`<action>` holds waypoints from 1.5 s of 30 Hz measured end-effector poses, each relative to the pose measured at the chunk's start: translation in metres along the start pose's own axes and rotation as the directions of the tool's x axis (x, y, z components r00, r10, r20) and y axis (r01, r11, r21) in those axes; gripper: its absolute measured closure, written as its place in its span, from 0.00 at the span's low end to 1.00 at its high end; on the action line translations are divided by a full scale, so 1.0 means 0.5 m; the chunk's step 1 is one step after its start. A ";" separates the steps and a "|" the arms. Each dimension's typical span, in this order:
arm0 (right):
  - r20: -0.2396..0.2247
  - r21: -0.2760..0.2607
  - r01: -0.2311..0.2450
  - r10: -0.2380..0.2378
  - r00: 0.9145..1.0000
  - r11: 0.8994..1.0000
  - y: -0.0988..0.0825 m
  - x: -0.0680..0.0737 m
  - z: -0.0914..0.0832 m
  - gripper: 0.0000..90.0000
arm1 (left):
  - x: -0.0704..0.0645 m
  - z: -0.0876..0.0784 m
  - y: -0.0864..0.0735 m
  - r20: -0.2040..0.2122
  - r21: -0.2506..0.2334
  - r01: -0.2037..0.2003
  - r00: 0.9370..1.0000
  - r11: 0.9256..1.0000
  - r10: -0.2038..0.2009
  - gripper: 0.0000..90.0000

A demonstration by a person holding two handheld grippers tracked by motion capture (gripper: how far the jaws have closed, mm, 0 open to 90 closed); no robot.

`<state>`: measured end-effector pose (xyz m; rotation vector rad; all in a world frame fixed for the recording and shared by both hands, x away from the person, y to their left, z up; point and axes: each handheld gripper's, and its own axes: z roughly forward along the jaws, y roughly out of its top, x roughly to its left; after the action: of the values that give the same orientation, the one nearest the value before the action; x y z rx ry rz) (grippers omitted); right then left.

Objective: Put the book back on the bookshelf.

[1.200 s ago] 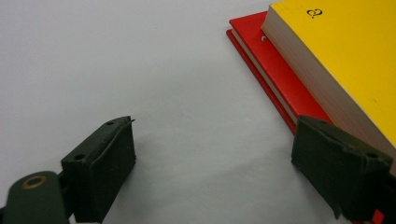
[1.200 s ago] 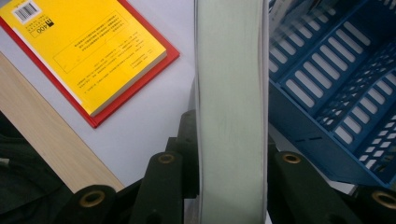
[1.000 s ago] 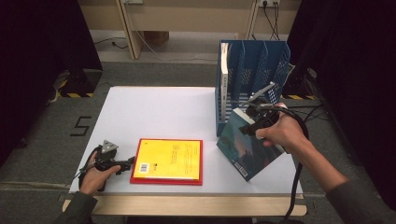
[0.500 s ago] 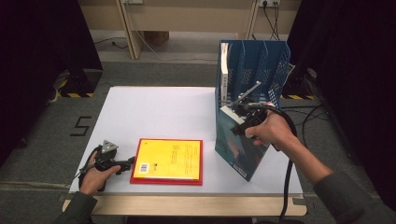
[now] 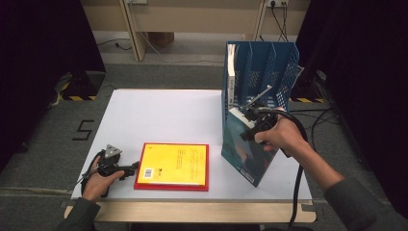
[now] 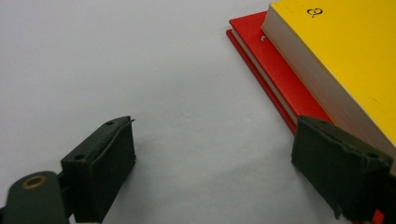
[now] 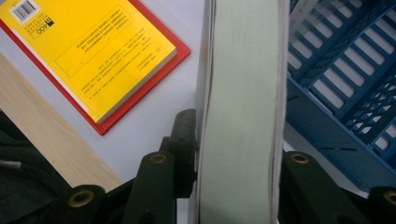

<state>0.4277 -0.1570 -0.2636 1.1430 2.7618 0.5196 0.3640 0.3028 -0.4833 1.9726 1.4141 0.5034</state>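
At the left edge of the white surface (image 5: 159, 113) your left tool (image 5: 129, 169) rests low in your left hand (image 5: 98, 180), and its jaws stand wide apart with nothing between them; one jaw is just beside the edge of the yellow book (image 5: 174, 163). This yellow book lies flat on a red book (image 5: 204, 163), near the front edge of the surface. Farther to the right, your right tool (image 5: 250, 126) is clamped on the teal book (image 5: 243, 151) at its upper part, with the pale page edges between the two jaws, which have just been opening a little. The teal book stands on its lower edge, tilted, close against the front of the blue file rack (image 5: 269, 65). In the leftmost compartment of this rack one white book (image 5: 231, 72) stands upright.
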 end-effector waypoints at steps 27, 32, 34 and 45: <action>0.035 -0.105 0.020 -0.016 0.999 0.994 -0.024 -0.007 -0.056 0.81 | 0.000 0.000 0.000 0.000 0.001 0.001 1.000 1.000 -0.001 0.13; 0.041 -0.059 0.024 -0.021 0.999 0.998 0.000 -0.009 -0.038 0.80 | 0.000 0.000 0.000 0.000 0.001 0.001 1.000 1.000 -0.001 0.14; 0.044 -0.048 0.013 -0.011 0.999 0.999 0.008 -0.009 -0.032 0.80 | 0.000 0.000 0.000 0.000 0.000 0.001 1.000 1.000 -0.001 0.14; 0.042 0.055 -0.024 0.021 0.999 0.998 0.023 -0.014 0.001 0.79 | 0.000 0.000 0.000 0.000 0.001 0.001 1.000 1.000 -0.001 0.14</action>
<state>0.4407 -0.1542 -0.2602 1.1839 2.7470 0.4193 0.3641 0.3028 -0.4833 1.9726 1.4151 0.5023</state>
